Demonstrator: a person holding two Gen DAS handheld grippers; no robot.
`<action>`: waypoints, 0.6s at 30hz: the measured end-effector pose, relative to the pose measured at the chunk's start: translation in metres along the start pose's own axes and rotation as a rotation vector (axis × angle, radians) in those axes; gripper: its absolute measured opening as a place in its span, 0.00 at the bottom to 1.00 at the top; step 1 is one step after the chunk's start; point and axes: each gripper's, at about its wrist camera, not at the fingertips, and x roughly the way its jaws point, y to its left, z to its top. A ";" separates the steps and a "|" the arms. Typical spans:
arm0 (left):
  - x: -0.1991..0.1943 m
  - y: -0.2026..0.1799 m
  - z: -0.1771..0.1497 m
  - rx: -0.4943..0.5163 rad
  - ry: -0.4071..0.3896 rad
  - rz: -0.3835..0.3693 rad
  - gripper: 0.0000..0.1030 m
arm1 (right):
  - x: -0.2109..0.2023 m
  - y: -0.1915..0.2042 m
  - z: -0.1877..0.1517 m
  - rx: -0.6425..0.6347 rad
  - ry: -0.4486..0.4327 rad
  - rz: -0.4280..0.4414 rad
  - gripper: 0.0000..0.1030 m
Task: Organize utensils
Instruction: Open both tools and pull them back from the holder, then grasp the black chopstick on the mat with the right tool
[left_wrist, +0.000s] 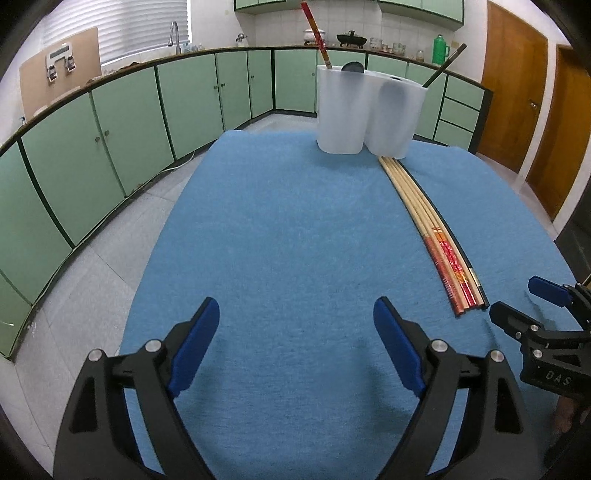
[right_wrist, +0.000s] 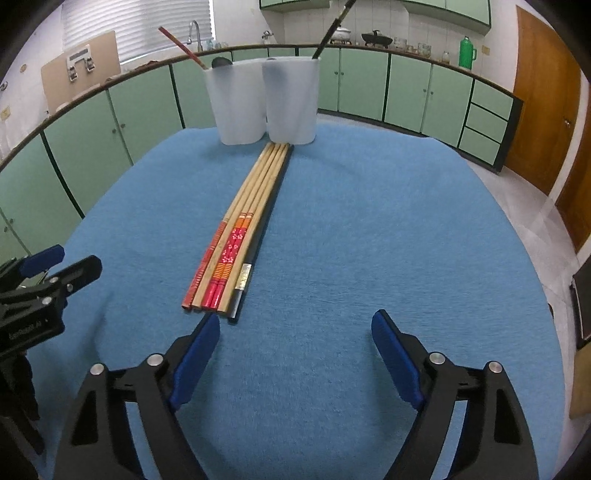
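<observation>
Both grippers hang spread wide over the blue cloth (right_wrist: 369, 229), gripping nothing. My right gripper (right_wrist: 295, 354) sits just short of the near ends of the chopsticks (right_wrist: 236, 243), which lie side by side in a tight row running straight ahead of it and slightly to its left, far tips nearly touching the foot of the white holder (right_wrist: 266, 103). My left gripper (left_wrist: 295, 343) hovers over bare cloth, with the row well off to its right.

One red-ended chopstick (right_wrist: 181, 46) already leans out of the holder's left compartment and a dark one (right_wrist: 332, 26) out of the right, so I judge the sorting is under way and the next pick belongs to the right gripper.

To do it well, I would take one stick only. They lie touching, so a wide bite risks dragging neighbours. The dark stick (right_wrist: 258, 243) at the right edge of the row looks easiest to isolate: I would shift a little left and forward, bring one finger outside it and slip the other into the seam, and pinch near the decorated end. Then lift, tip it upright, and lower it into the compartment with its match, keeping my left gripper out of the way.
</observation>
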 end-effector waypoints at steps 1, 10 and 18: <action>0.001 0.000 0.000 0.000 0.002 0.001 0.81 | 0.001 -0.001 0.000 0.002 0.005 -0.001 0.79; 0.005 -0.006 0.002 0.011 0.016 0.001 0.81 | 0.004 -0.002 0.001 0.012 0.019 -0.006 0.78; 0.007 -0.004 0.002 0.001 0.021 -0.001 0.81 | 0.001 -0.015 0.002 0.044 0.015 -0.071 0.76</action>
